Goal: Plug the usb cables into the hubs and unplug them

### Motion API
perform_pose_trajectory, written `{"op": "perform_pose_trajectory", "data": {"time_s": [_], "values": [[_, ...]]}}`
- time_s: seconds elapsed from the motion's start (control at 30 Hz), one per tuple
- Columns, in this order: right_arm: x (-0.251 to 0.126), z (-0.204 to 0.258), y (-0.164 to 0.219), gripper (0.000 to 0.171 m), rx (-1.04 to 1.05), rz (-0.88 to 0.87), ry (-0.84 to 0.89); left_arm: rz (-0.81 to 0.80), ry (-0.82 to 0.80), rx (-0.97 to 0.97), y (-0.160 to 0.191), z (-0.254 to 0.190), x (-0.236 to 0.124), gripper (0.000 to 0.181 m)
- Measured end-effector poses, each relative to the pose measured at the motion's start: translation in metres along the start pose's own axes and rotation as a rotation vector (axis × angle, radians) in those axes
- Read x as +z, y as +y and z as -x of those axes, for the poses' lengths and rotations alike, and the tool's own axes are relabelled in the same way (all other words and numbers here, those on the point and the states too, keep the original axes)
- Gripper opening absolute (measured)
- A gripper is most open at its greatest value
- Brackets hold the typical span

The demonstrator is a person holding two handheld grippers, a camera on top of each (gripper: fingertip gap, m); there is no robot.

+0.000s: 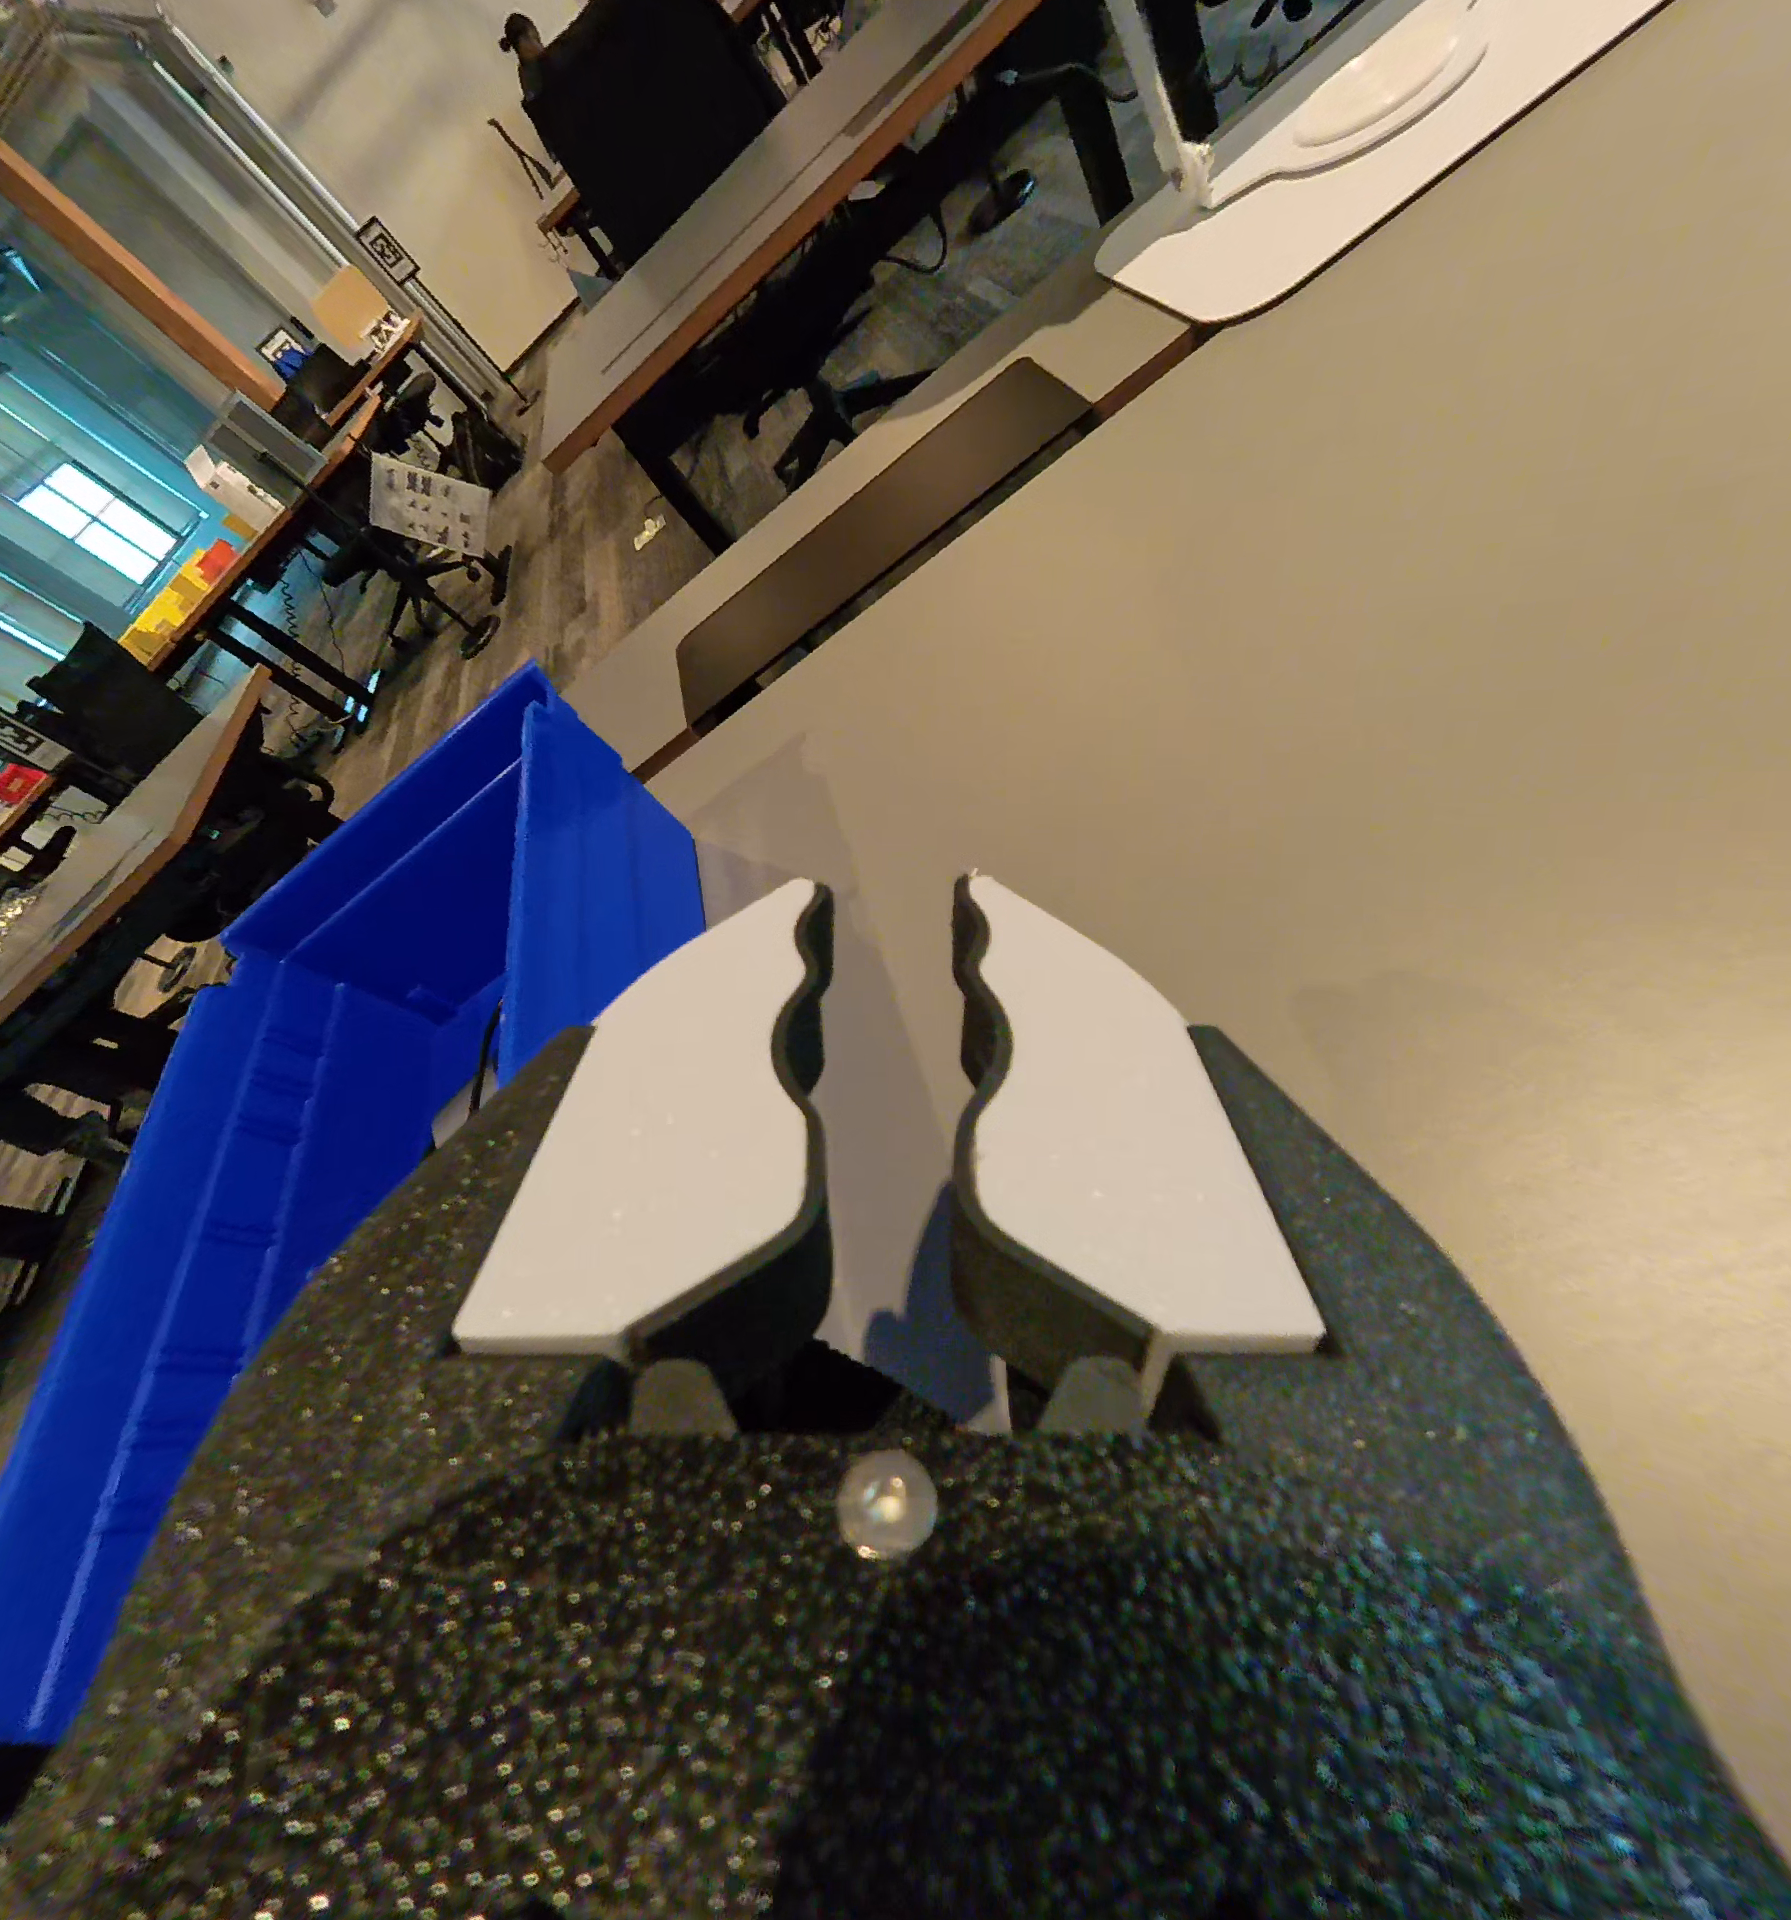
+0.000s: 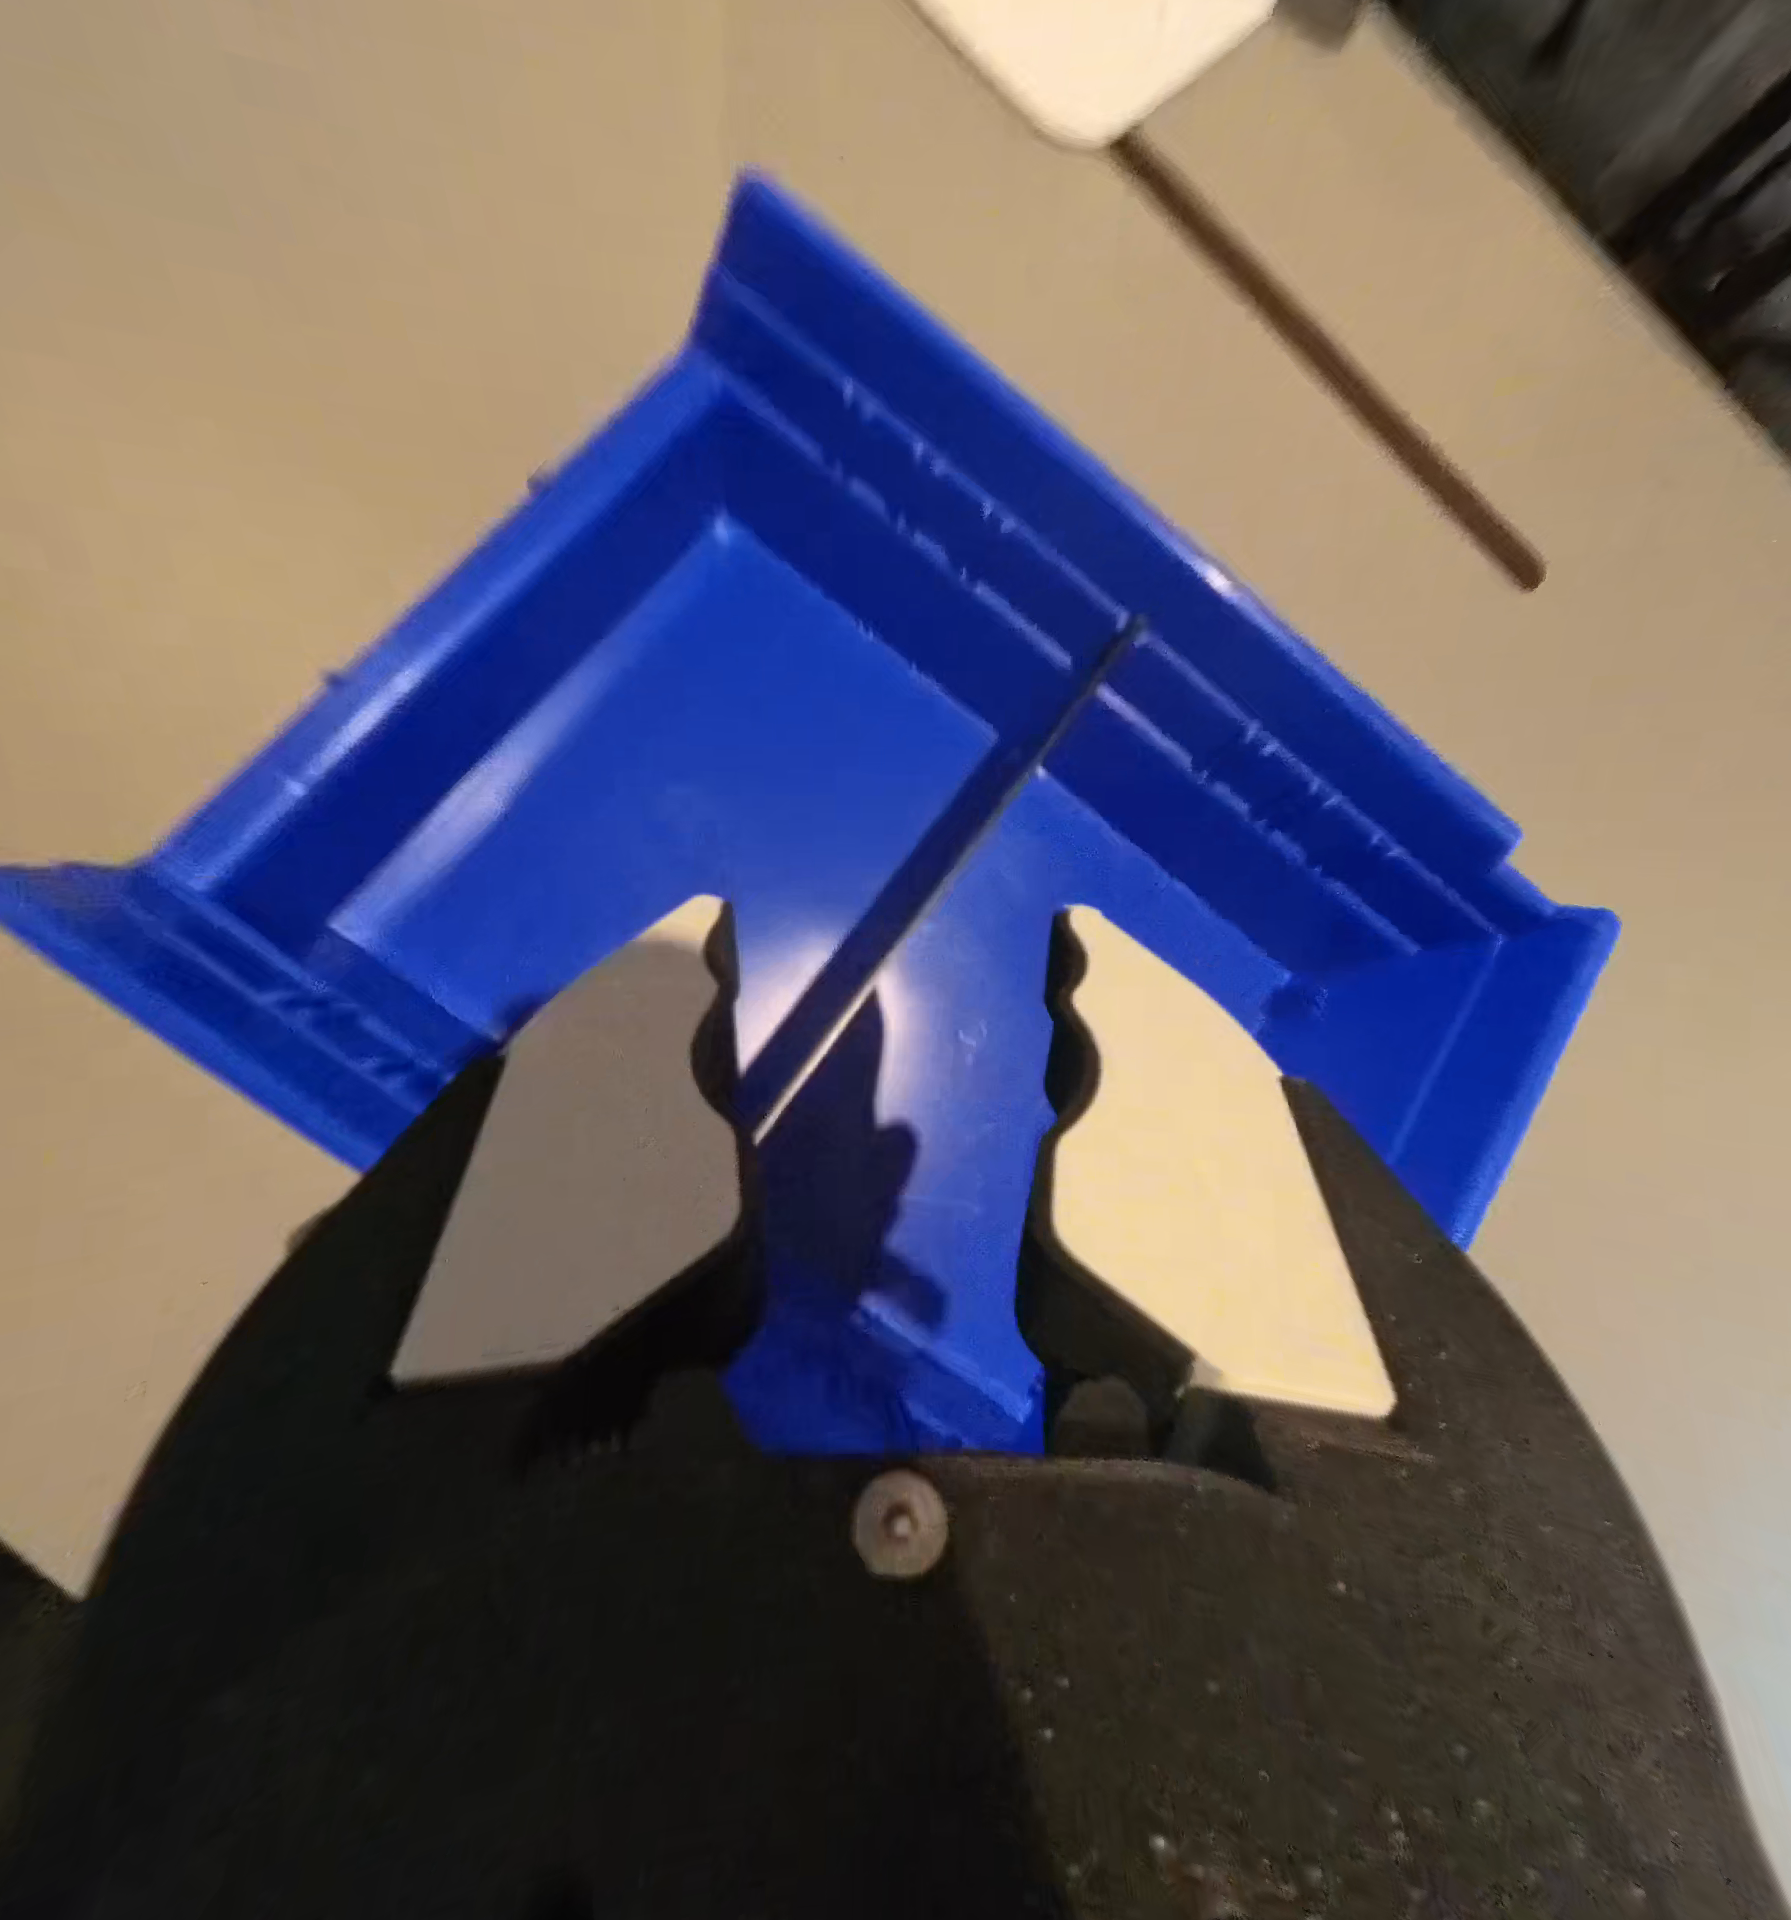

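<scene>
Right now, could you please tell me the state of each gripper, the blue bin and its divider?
Left gripper: open, nothing between the fingers, over the bare table.
Right gripper: open, holding nothing, above the bin.
Blue bin: upright on the table, the visible compartments empty.
Divider: thin and dark, standing across the bin floor.
USB cables and hubs: not visible in either view.
</scene>
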State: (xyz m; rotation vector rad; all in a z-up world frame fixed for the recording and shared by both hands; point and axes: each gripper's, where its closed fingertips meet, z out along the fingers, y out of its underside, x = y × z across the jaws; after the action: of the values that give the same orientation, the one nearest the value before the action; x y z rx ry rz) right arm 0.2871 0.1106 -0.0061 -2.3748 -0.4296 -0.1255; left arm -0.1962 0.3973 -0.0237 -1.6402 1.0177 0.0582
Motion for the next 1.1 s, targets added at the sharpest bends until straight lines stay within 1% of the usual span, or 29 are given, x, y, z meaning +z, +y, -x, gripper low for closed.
{"op": "perform_pose_trajectory", "data": {"time_s": [0.1, 0.13, 0.17, 0.2, 0.27, 0.5, 0.57, 0.63, 0.7, 0.83, 0.9, 0.97, 1.07, 1.1], "values": [[0.031, -0.004, 0.02, 0.057, -0.048, 0.206, -0.007, 0.002, -0.001, -0.001, 0.001, 0.001, 0.0, 0.022], [0.04, -0.003, 0.027, 0.055, -0.061, 0.267, -0.021, 0.004, -0.002, -0.003, 0.001, 0.001, 0.0, 0.022], [0.047, -0.001, 0.032, 0.05, -0.066, 0.314, -0.054, 0.005, -0.002, -0.004, 0.002, 0.002, 0.0, 0.022], [0.051, 0.003, 0.028, 0.036, -0.051, 0.306, -0.092, 0.006, -0.003, -0.004, 0.002, 0.002, 0.0, 0.022], [0.053, -0.008, 0.03, 0.014, -0.116, 0.349, -0.049, 0.009, -0.004, -0.006, 0.003, 0.003, 0.0, 0.022], [0.049, -0.007, 0.033, 0.015, -0.324, 0.494, -0.142, 0.006, -0.001, -0.001, 0.003, 0.001, 0.0, 0.022], [0.048, -0.008, 0.034, 0.015, -0.418, 0.52, -0.164, 0.006, 0.0, -0.001, 0.002, 0.001, 0.0, 0.022], [0.048, -0.01, 0.034, 0.015, -0.5, 0.521, -0.196, 0.005, 0.001, -0.001, 0.002, 0.001, 0.0, 0.022], [0.049, -0.01, 0.033, 0.015, -0.608, 0.488, -0.235, 0.005, 0.001, 0.0, 0.002, 0.001, 0.001, 0.022], [0.047, -0.008, 0.034, 0.012, -0.744, 0.423, -0.313, 0.008, 0.004, 0.0, 0.003, 0.001, 0.001, 0.022], [0.045, -0.012, 0.037, 0.011, -0.788, 0.44, -0.301, 0.01, 0.004, 0.002, 0.003, 0.0, 0.001, 0.022], [0.043, -0.02, 0.041, 0.01, -0.805, 0.485, -0.254, 0.012, 0.007, 0.004, 0.003, 0.0, 0.002, 0.022], [0.04, -0.034, 0.046, 0.009, -0.787, 0.569, -0.155, 0.013, 0.009, 0.008, 0.003, -0.002, 0.002, 0.022], [0.038, -0.04, 0.047, 0.011, -0.759, 0.592, -0.103, 0.013, 0.01, 0.009, 0.003, -0.002, 0.002, 0.022]]}}
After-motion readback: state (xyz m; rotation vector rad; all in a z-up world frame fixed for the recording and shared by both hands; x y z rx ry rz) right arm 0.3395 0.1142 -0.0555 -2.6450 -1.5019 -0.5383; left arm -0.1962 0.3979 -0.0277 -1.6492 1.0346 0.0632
